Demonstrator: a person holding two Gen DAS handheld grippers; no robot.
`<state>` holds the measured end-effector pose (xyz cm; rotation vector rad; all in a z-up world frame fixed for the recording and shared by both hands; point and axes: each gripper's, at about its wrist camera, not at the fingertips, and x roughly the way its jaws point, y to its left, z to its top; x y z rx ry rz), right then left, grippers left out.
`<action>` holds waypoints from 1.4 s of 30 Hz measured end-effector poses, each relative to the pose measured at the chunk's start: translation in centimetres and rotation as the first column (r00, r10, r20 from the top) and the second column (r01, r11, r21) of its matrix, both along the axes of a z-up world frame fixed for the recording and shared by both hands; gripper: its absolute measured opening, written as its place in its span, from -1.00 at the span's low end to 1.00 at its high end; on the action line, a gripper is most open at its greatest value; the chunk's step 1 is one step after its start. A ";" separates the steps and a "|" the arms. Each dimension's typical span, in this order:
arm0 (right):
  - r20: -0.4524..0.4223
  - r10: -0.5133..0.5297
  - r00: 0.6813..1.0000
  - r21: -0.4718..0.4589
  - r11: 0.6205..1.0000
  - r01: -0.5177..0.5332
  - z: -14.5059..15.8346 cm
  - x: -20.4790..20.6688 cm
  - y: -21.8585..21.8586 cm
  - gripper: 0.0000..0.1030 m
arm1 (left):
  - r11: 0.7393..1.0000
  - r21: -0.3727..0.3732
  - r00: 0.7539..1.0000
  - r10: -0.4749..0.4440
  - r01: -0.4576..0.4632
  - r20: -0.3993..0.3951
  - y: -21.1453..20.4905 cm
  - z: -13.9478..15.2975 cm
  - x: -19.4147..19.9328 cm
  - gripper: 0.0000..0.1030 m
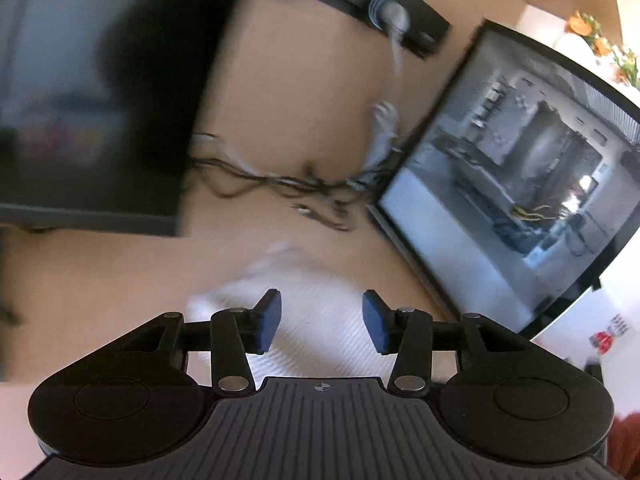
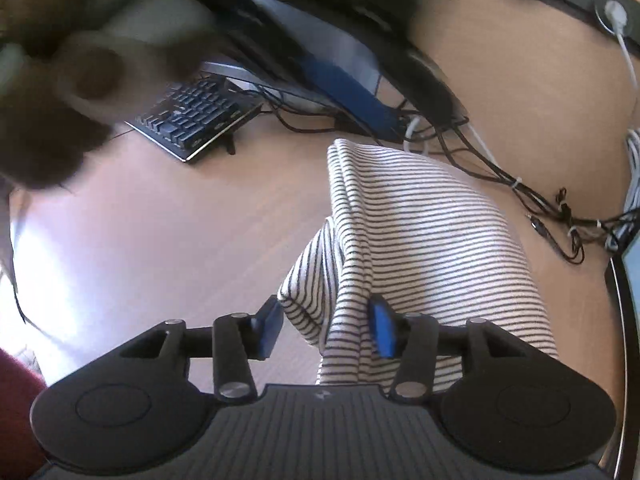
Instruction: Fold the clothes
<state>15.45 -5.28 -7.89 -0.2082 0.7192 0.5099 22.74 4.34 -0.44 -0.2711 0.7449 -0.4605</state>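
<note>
A white garment with thin dark stripes [image 2: 420, 232] lies folded in a long bundle on the wooden desk [image 2: 160, 232]. My right gripper [image 2: 325, 330] is open at the garment's near end. Bunched folds sit between its blue pads, and one fold touches the right pad [image 2: 382, 332]. In the left wrist view the same garment [image 1: 316, 280] shows as a bright, blurred white patch with faint stripes. My left gripper [image 1: 323, 322] hovers open above it, with nothing pinched between its pads.
A black keyboard [image 2: 192, 116] lies beyond the garment on the left. A tangle of cables [image 2: 520, 196] runs on its right. A dark monitor [image 1: 88, 120], a glass-sided computer case [image 1: 512, 184] and a power strip [image 1: 372, 4] ring the desk. A blurred shape [image 2: 80, 72] fills the right view's upper left.
</note>
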 end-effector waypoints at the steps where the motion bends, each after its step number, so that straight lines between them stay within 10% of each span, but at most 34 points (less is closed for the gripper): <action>1: 0.011 0.010 1.000 -0.014 1.000 -0.009 0.0 -0.3 0.2 -0.04 | 1.000 0.015 1.000 -0.006 0.006 -0.010 -0.4 -0.5 0.3 -0.04; 4: 0.013 -0.018 1.000 -0.027 0.999 0.019 -0.5 -0.4 -0.5 0.10 | 0.998 0.062 0.999 -0.023 0.025 -0.041 -1.6 -2.2 1.0 -0.09; 7: -0.004 -0.077 0.997 -0.025 0.997 0.077 -1.3 -0.2 -1.9 0.78 | 0.993 0.107 0.997 -0.038 0.046 -0.072 -2.8 -3.8 1.8 -0.06; 14: -0.043 -0.213 0.976 -0.025 0.977 0.212 -3.0 0.3 -5.3 1.00 | 0.990 0.128 0.995 -0.043 0.055 -0.095 -3.6 -5.1 2.5 -0.03; 30: -0.223 -0.254 0.941 0.162 0.942 0.293 -0.5 2.7 -8.6 1.00 | 0.994 0.106 0.995 -0.025 0.035 -0.096 -3.3 -5.4 2.8 0.02; 35: 0.035 -0.265 0.964 0.146 0.955 0.258 5.3 5.1 -9.0 1.00 | 0.995 0.093 0.996 -0.014 0.023 -0.088 -3.2 -5.6 2.6 0.03; 39: 0.063 -0.287 0.956 0.090 0.956 0.280 3.7 11.5 -6.5 0.29 | 0.996 0.087 0.996 0.002 0.006 -0.084 -3.1 -5.7 2.4 0.03; 42: -0.037 -0.303 0.952 -0.028 0.953 0.302 -0.4 16.6 -4.6 0.19 | 0.996 0.089 0.996 0.012 -0.004 -0.090 -3.0 -5.7 2.2 0.03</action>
